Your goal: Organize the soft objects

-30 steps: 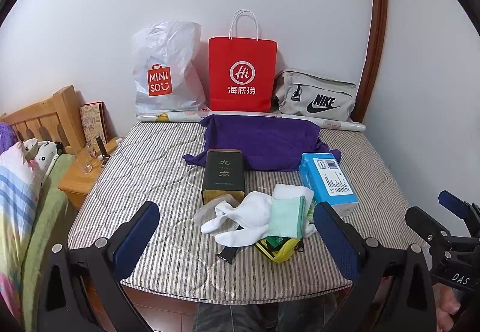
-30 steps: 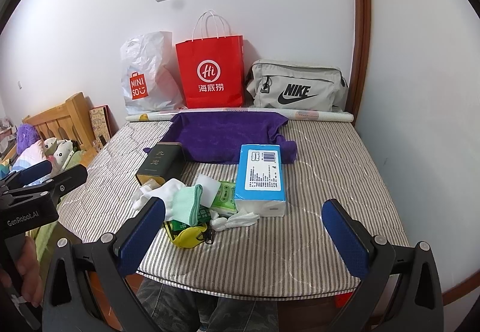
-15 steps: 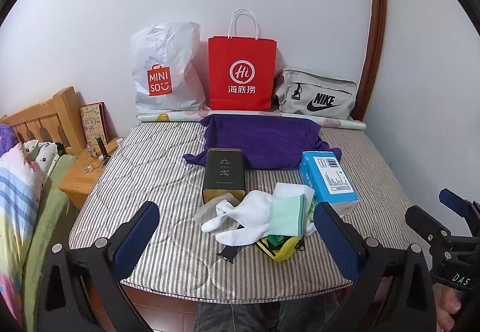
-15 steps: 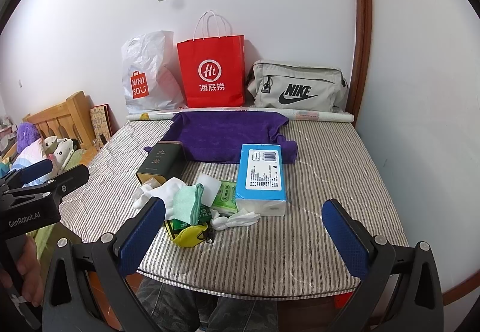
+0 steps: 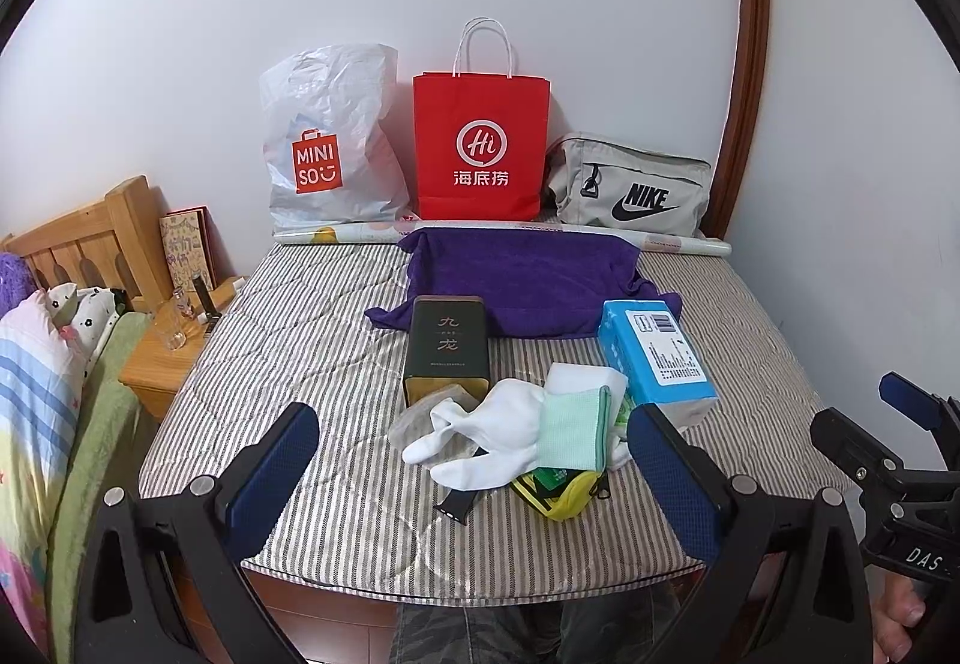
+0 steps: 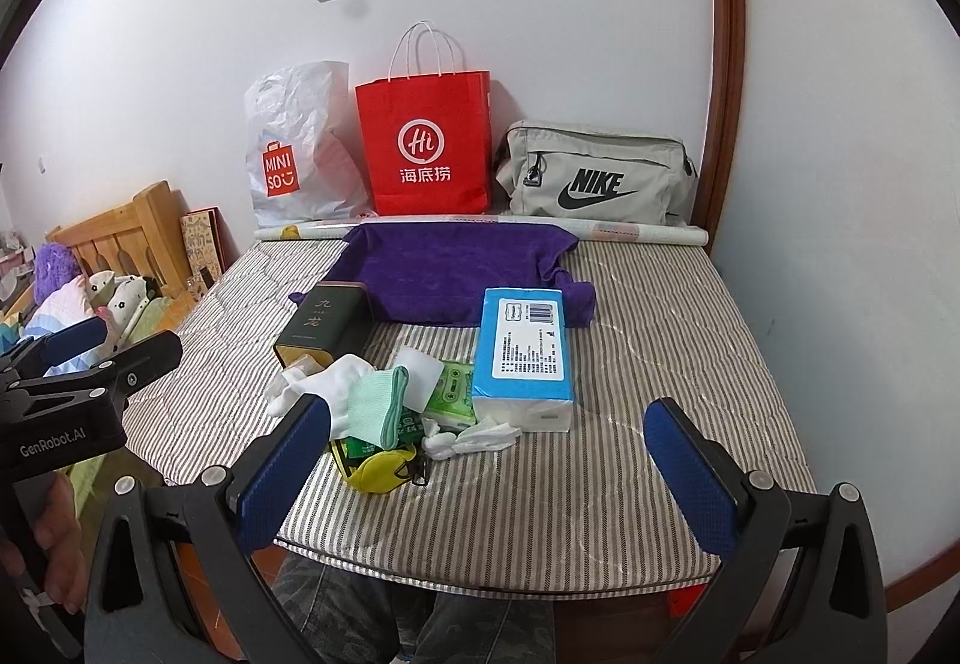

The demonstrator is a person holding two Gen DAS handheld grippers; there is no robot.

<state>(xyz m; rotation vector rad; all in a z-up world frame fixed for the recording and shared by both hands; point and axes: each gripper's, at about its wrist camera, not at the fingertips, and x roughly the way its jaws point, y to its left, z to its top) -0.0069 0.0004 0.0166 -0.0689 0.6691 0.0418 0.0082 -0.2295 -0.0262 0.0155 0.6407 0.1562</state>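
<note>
Both grippers hover at the near edge of the striped mattress (image 5: 312,340), nothing grasped: left gripper (image 5: 474,475) spread wide and empty, right gripper (image 6: 489,469) likewise released and empty. The soft things sit in a tangled heap mid-mattress: white sock (image 5: 501,427) draped over a mint-green folded cloth (image 5: 573,433), a white pad (image 5: 585,379) behind them, a yellow pouch (image 5: 561,493) underneath at the front, crumpled white tissue (image 6: 471,436) beside it in the right view. Purple towel (image 5: 522,283) lies spread flat farther back, one corner touching the blue tissue pack (image 5: 657,358). Risks, as a judgement: the heap overlaps, so pinching the sock likely drags the green cloth or the green packets (image 6: 453,385) along with it; a black strap piece (image 5: 456,505) just beside the sock could snag; hard items are mixed in, and the dark tea tin (image 5: 447,346) touches the heap's back edge and may get knocked or tipped; limp fabric may slip from wide pads if caught by an edge only. Containers stand along the back wall: white Miniso plastic bag (image 5: 327,142), red paper bag (image 5: 480,145) upright with its top open, grey Nike bag (image 5: 630,187) zipped shut; contents of all three not visible. The tin is shut, contents unknown. No soft item is in any container yet.
</note>
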